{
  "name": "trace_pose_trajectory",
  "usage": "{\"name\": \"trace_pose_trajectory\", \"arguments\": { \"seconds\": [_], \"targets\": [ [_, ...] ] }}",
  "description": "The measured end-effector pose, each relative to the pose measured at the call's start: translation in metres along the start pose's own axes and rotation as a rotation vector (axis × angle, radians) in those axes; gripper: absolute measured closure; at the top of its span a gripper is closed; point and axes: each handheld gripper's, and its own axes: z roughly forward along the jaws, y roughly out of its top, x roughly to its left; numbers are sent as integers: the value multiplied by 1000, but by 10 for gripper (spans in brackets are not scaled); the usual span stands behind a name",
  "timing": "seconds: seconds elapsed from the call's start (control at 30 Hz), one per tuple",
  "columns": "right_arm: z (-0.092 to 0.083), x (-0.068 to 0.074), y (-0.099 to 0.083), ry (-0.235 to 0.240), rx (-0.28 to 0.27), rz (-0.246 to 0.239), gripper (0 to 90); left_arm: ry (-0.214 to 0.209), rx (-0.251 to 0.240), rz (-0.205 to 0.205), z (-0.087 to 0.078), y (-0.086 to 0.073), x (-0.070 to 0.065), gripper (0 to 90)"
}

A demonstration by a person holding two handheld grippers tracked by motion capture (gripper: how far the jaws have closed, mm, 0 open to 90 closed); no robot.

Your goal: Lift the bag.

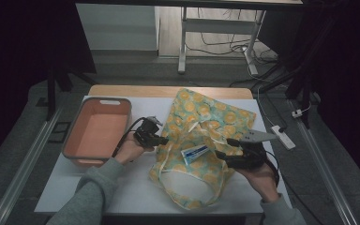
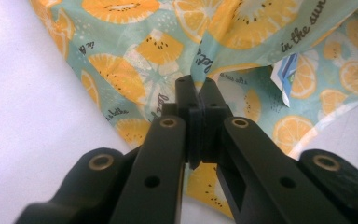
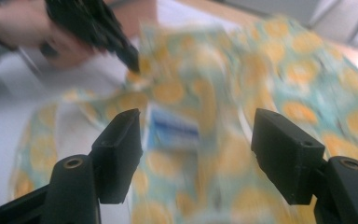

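A cloth tote bag (image 1: 206,126) printed with orange slices lies on the white table (image 1: 122,192). A blue and white packet (image 1: 194,152) shows at the bag's mouth. My left gripper (image 1: 161,139) is at the bag's left edge. In the left gripper view, this gripper (image 2: 198,91) is shut on a fold of the bag (image 2: 135,51), with the packet (image 2: 289,74) off to the right. My right gripper (image 1: 227,149) hovers over the bag's right side. The right gripper view is blurred: there the right gripper (image 3: 196,135) is open with nothing held, and the packet (image 3: 172,128) lies beyond its jaws on the bag (image 3: 270,79).
An orange-pink rectangular bin (image 1: 98,129) stands on the table's left side, close to my left hand. A white power strip (image 1: 283,136) lies off the table's right edge. The bag's long handles (image 1: 206,199) trail toward the front edge.
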Motion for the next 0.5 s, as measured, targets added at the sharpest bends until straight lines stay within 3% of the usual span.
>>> {"name": "trace_pose_trajectory", "arguments": {
  "seconds": [0.1, 0.2, 0.27, 0.43, 0.5],
  "targets": [
    [-4, -1, -24, -16, 48, 49, 325, -1, -6, -1, -1, 0, 0, 887],
    [-2, -1, -45, -28, 103, 66, 328, -12, -7, -5, -1, 0, 1, 887],
    [3, -4, -58, -7, 130, 91, 332, -22, -7, -5, -1, -1, 1, 887],
    [24, -8, -72, 13, 201, 82, 371, -52, -4, -18, 0, -1, 4, 887],
    [29, -7, -73, 12, 230, 57, 429, -53, -4, -19, 0, -2, 4, 887]
  ]
}}
